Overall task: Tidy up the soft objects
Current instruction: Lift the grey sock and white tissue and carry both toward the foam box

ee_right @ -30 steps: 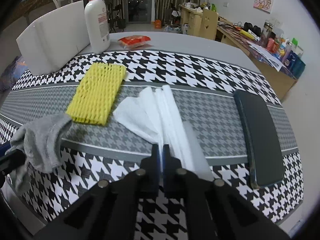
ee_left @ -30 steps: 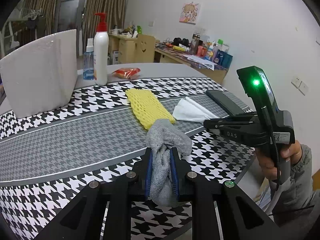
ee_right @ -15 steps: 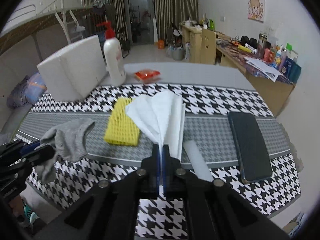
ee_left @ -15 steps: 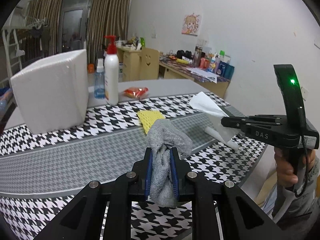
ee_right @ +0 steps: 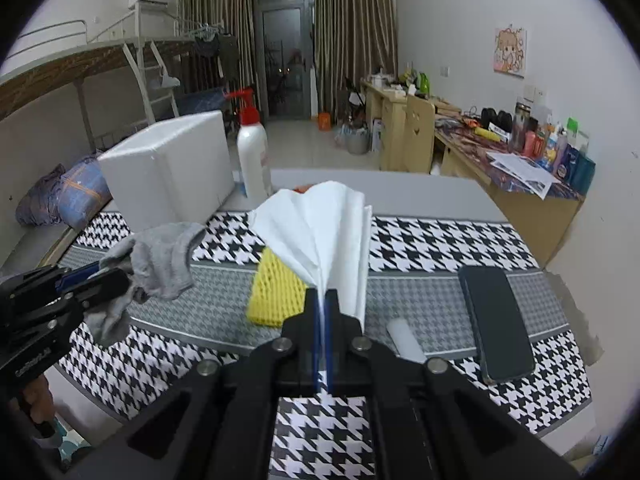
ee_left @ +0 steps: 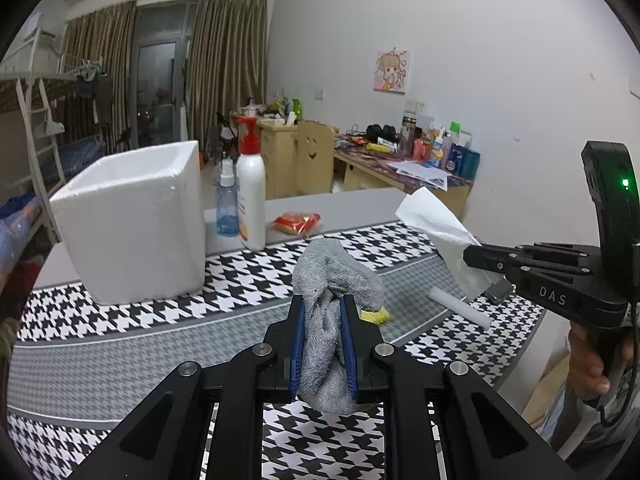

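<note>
Gripping: left claw [ee_left: 323, 308] grey sock [ee_left: 334, 268], right claw [ee_right: 322, 300] white tissue [ee_right: 320, 224].

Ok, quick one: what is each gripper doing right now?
Left gripper: shut on the gray sock, lifted off the table.
Right gripper: shut on the white tissue, also lifted.

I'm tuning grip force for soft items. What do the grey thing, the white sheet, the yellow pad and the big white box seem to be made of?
Grey sock: knitted fabric, probably cotton blend; fuzzy, ribbed, limp.
White sheet: tissue paper, matte, thin, sharply creased into pleats.
Yellow pad: likely foam netting; open diamond mesh, puffy.
White box: expanded polystyrene by the look; thick walls, grainy matte surface.
</note>
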Demonstrator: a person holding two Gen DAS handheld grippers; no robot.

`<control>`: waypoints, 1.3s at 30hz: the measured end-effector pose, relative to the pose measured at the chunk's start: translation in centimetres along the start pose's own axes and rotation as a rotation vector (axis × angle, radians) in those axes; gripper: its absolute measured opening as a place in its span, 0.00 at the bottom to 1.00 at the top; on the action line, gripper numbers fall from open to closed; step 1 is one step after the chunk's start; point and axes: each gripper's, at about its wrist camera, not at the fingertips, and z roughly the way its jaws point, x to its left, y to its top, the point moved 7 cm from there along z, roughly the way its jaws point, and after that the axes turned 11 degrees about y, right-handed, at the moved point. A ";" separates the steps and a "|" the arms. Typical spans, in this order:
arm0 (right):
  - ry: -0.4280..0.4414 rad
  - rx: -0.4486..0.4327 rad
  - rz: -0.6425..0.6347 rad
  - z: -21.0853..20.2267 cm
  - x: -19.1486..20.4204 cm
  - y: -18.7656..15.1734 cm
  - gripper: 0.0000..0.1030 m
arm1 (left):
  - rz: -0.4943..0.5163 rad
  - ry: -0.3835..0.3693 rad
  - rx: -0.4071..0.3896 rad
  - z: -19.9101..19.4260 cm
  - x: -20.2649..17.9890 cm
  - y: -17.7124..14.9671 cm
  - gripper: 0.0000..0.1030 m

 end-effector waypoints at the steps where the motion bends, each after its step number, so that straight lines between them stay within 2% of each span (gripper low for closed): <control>1: 0.001 -0.005 -0.002 -0.1 0.2 0.2 0.04 | 0.002 0.002 -0.005 -0.2 0.1 0.1 0.18; 15: 0.033 -0.044 -0.042 0.2 3.6 2.4 0.04 | -0.019 0.043 -0.069 -1.4 3.5 1.9 0.16; 32: 0.091 -0.110 -0.107 0.5 8.6 6.3 0.04 | -0.009 0.137 -0.170 -3.7 7.3 5.2 0.16; 39: 0.107 -0.127 -0.141 1.0 10.4 7.7 0.04 | -0.030 0.162 -0.175 -3.3 8.8 6.5 0.16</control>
